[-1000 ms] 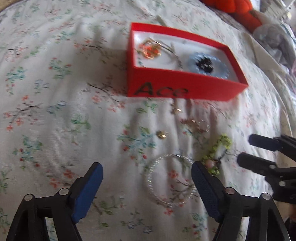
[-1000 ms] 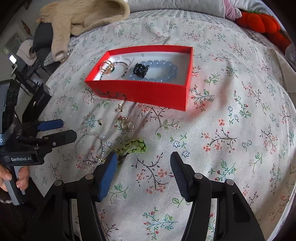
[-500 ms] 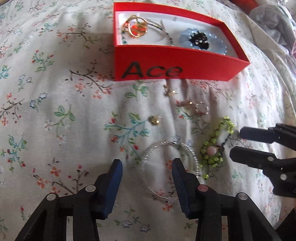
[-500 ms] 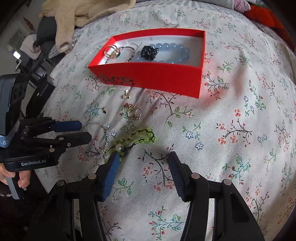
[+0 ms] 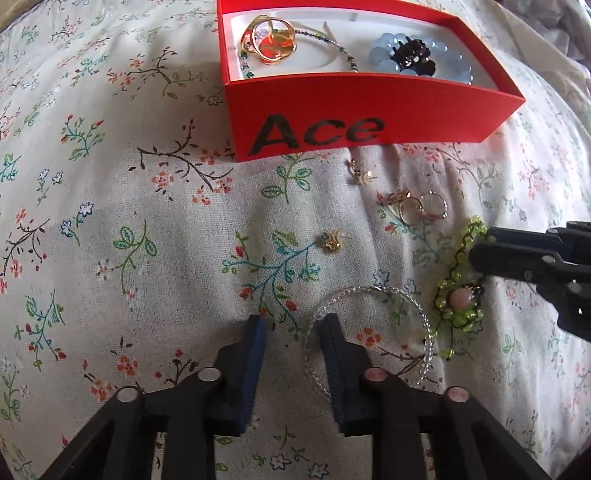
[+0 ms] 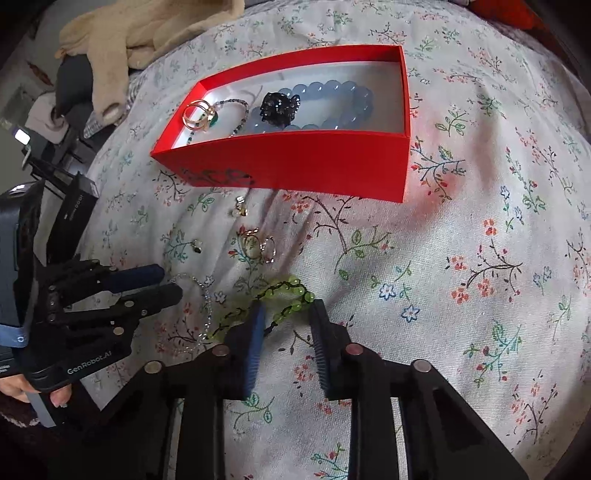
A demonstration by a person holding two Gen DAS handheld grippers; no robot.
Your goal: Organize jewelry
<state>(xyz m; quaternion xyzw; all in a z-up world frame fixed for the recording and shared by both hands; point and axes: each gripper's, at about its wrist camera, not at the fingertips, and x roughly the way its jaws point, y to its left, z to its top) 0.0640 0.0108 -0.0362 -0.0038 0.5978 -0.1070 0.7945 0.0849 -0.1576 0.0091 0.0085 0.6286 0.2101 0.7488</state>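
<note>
A red box (image 5: pixel 369 122) (image 6: pixel 295 166) marked "Ace" holds a gold ring (image 5: pixel 271 37), a thin beaded chain and a blue bead bracelet (image 6: pixel 332 99) with a black charm. On the floral sheet in front lie a clear bead bracelet (image 5: pixel 373 339), a green bead bracelet (image 5: pixel 458 295) (image 6: pixel 284 291), gold rings (image 5: pixel 413 206) and two small earrings (image 5: pixel 332 240). My left gripper (image 5: pixel 293 325) is open, its fingers straddling the clear bracelet's left edge. My right gripper (image 6: pixel 286 314) is open, its fingers around the green bracelet's near end.
A beige garment (image 6: pixel 147 33) and dark objects (image 6: pixel 70 206) lie at the bed's far left edge. The floral sheet (image 6: pixel 480 258) stretches to the right of the box.
Both grippers have moved forward and lower toward the jewelry. Both pairs of jaws have narrowed, the left around the clear bracelet's edge, the right around the green bracelet.
</note>
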